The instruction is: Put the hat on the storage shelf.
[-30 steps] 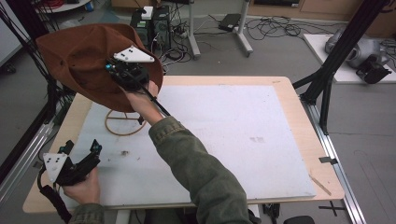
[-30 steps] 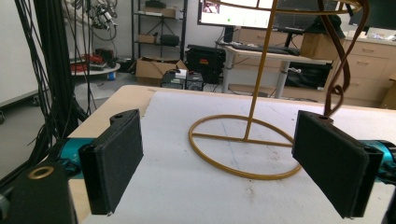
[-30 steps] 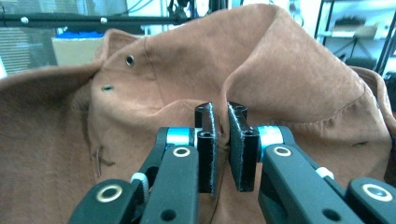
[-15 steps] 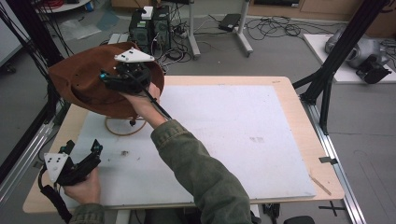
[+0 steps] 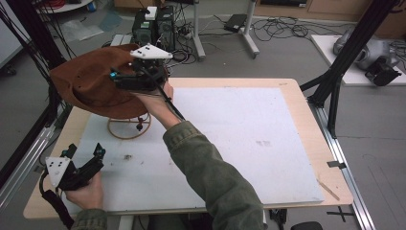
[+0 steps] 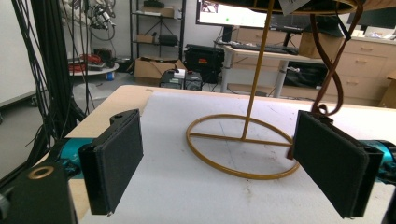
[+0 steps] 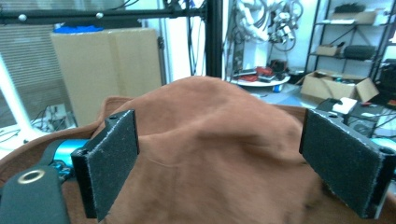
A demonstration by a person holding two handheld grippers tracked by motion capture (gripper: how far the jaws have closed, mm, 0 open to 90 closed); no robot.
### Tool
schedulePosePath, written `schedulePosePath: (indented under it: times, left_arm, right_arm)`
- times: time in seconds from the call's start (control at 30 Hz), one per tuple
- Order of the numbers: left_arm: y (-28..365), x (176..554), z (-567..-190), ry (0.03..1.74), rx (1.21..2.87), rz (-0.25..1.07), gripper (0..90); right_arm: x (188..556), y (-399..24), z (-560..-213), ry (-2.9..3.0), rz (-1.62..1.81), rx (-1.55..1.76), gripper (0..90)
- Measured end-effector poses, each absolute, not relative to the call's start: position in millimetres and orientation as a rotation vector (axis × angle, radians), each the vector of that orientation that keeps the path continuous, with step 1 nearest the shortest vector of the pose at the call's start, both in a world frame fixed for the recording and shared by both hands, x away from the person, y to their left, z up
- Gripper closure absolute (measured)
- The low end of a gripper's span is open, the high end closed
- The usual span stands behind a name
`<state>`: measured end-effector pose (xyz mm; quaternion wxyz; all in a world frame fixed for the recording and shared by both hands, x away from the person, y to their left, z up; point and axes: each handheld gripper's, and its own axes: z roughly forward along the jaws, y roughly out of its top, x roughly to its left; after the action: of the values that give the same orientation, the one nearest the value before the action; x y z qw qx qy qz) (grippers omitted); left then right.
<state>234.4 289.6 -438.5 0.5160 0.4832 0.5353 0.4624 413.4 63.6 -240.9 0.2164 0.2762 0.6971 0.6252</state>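
Left hand-held gripper (image 5: pixel 84 155) sits at the near left corner of the desk (image 5: pixel 297 143), on the near side of the gold wire stand (image 5: pixel 128 127) and well apart from it. Jaws wide apart, nothing between the pads; the left gripper view looks through them at the stand's ring base (image 6: pixel 243 147) and upright rod.

Stand rests on the white mat, ring flat, rod vertical. A dark cord (image 6: pixel 329 60) hangs down beside the rod from above.

Brown hat (image 5: pixel 93 86) sits atop the stand, brim tilted, overhanging the far left desk edge.

Right hand-held gripper (image 5: pixel 122 79) is over the hat's crown, above the stand. Its jaws have just been opening and now stand wide; the crown (image 7: pixel 215 140) bulges between the pads, which do not press on it.

Beyond the stand, floor with cables and black equipment boxes (image 5: pixel 153 26).
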Motion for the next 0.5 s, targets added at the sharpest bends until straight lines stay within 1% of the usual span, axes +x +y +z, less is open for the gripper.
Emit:
schedulePosePath:
  times: [0.07,0.13,0.17,0.2,0.27,0.3,0.33,0.5]
  left_arm:
    - [290,234,-439,1.285,1.164,1.11,16.6]
    - [290,234,-439,1.286,1.164,1.111,16.6]
    - [289,234,-438,1.286,1.165,1.112,16.6]
    - [289,234,-438,1.284,1.166,1.113,16.6]
    - [289,235,-438,1.282,1.165,1.115,16.6]
    - [288,235,-438,1.28,1.165,1.115,16.6]
    - [288,235,-438,1.281,1.169,1.116,16.6]
    - [287,236,-438,1.277,1.17,1.119,16.6]
  right_arm:
    - [414,54,-240,1.916,1.731,0.774,11.4]
    - [414,34,-238,1.895,1.721,0.803,11.4]
    - [414,34,-238,1.895,1.721,0.803,11.4]
    - [414,20,-235,1.883,1.706,0.802,11.4]
    - [413,14,-234,1.875,1.703,0.809,11.4]
    - [412,-1,-231,1.851,1.702,0.814,11.4]
    - [412,-1,-231,1.851,1.702,0.814,11.4]
    - [405,-41,-229,1.805,1.674,0.84,11.4]
